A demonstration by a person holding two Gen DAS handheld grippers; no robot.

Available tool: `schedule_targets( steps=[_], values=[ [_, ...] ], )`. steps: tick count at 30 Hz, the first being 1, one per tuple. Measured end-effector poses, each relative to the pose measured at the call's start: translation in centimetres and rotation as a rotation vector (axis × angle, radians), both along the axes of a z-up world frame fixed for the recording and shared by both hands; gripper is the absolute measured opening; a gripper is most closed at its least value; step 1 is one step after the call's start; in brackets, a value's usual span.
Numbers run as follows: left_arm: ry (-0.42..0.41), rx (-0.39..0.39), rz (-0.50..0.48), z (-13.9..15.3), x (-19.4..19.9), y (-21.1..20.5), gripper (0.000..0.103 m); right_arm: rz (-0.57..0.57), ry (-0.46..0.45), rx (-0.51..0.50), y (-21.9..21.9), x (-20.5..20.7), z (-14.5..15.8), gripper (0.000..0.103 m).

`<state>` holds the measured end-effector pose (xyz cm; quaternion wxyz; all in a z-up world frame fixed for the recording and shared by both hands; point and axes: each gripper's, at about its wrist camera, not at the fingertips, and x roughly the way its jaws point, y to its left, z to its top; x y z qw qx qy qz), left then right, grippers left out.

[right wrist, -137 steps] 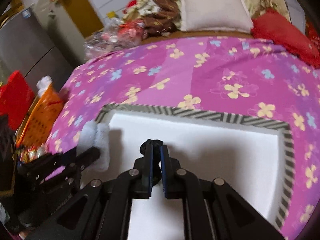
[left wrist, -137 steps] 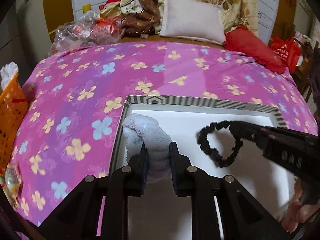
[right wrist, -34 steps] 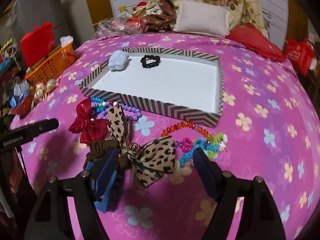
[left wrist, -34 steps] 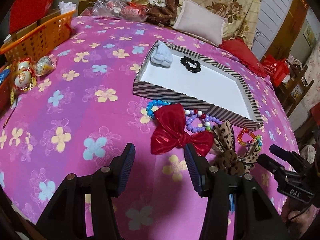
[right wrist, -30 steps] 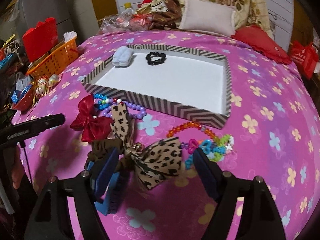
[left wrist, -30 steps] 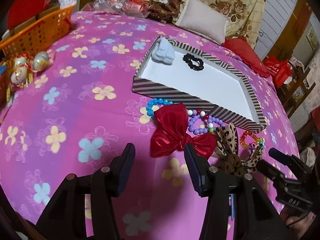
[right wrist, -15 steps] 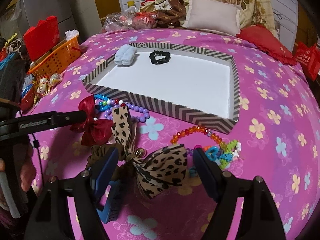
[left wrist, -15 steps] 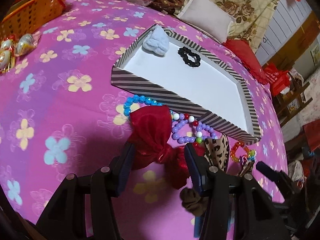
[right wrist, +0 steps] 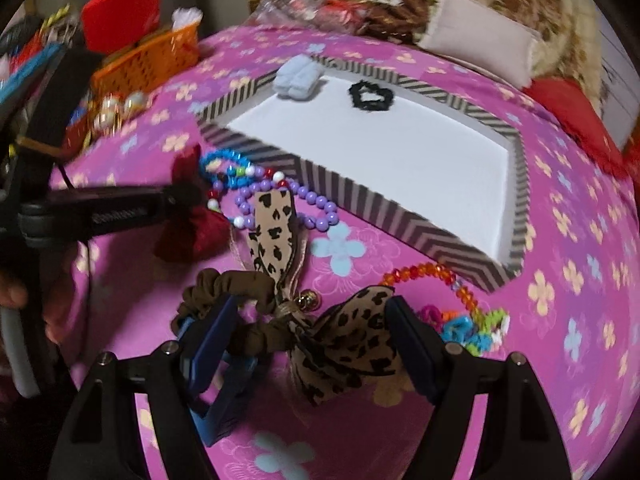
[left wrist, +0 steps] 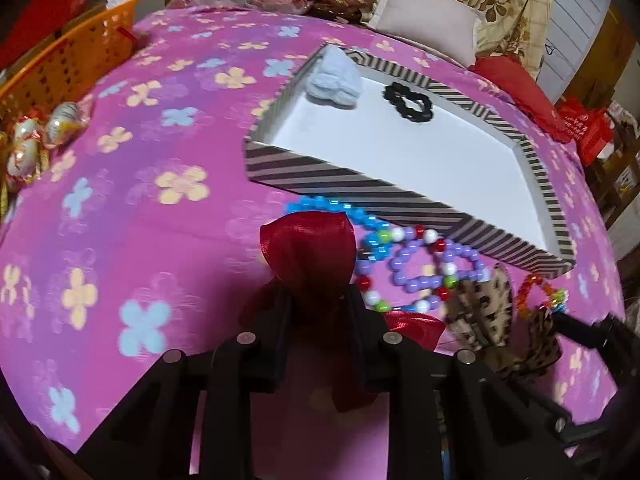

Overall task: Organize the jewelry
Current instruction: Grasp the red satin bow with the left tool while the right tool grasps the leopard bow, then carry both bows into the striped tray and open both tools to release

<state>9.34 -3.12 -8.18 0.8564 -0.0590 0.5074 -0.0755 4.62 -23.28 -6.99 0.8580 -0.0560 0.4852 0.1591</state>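
Pink floral bedspread (left wrist: pixel 120 208), left hand-held gripper (left wrist: pixel 316 316) closing on red bow (left wrist: pixel 308 256), right hand-held gripper (right wrist: pixel 312 332) apart.

Both my wrist views look steeply down, close over the bed (left wrist: pixel 120 184); both share the tray (left wrist: pixel 360 192) (right wrist: pixel 360 200) and bow (left wrist: pixel 308 256) (right wrist: pixel 192 224)

Red bow (left wrist: pixel 308 256) bunched, leopard bow (right wrist: pixel 344 336) flat, beads (left wrist: pixel 420 268) perhaps tangled
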Motion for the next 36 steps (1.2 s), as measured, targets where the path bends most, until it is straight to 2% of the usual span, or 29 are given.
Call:
schedule_targets(
  steps=[7,10,11,12,13,15,18,20,24,25,27,29,36],
  values=[
    [-0.004,0.004,0.012,0.0,-0.2,1.6,0.008,0.098,0.01,-0.095,1.5,0.6,0.3,0.079],
    [-0.001,0.004,0.004,0.0,-0.3,1.5,0.009,0.147,0.014,-0.175,2.6,0.9,-0.3,0.078],
    [0.0,0.004,-0.002,0.0,-0.3,1.4,0.009,0.147,0.025,-0.187,2.6,1.2,-0.6,0.077],
    [0.0,0.005,-0.006,0.0,-0.2,1.2,0.009,0.149,0.048,-0.182,2.6,1.6,-0.9,0.07],
    [0.0,0.006,-0.012,0.0,-0.3,1.1,0.009,0.157,0.077,-0.162,2.5,1.9,-1.4,0.06],
    [0.0,0.008,-0.025,-0.1,-0.4,0.9,0.009,0.151,0.104,-0.109,2.2,2.2,-2.0,0.053],
    [0.004,-0.001,-0.023,-0.1,-0.4,1.0,0.009,0.128,0.097,-0.072,1.5,2.0,-1.8,0.031],
    [0.014,-0.008,-0.019,-0.4,-0.2,1.0,0.018,0.097,0.1,-0.036,0.9,1.8,-1.8,0.031],
    [-0.001,0.014,-0.032,-0.5,-0.1,0.6,0.018,0.025,0.067,0.048,-0.8,1.0,-1.1,0.03],
    [-0.003,0.007,-0.042,-0.5,-0.2,0.5,0.01,0.012,0.06,0.067,-1.1,0.9,-0.8,0.03],
    [0.0,-0.023,-0.061,-0.4,-0.3,0.5,0.004,-0.028,0.037,0.113,-2.2,0.6,0.0,0.03],
    [-0.021,-0.03,-0.062,0.1,-0.6,0.6,0.002,-0.047,0.026,0.15,-2.7,0.6,0.6,0.027],
    [-0.097,-0.034,-0.066,3.0,-0.9,0.6,0.001,-0.124,-0.036,0.238,-4.6,1.0,3.1,0.027]
  ],
)
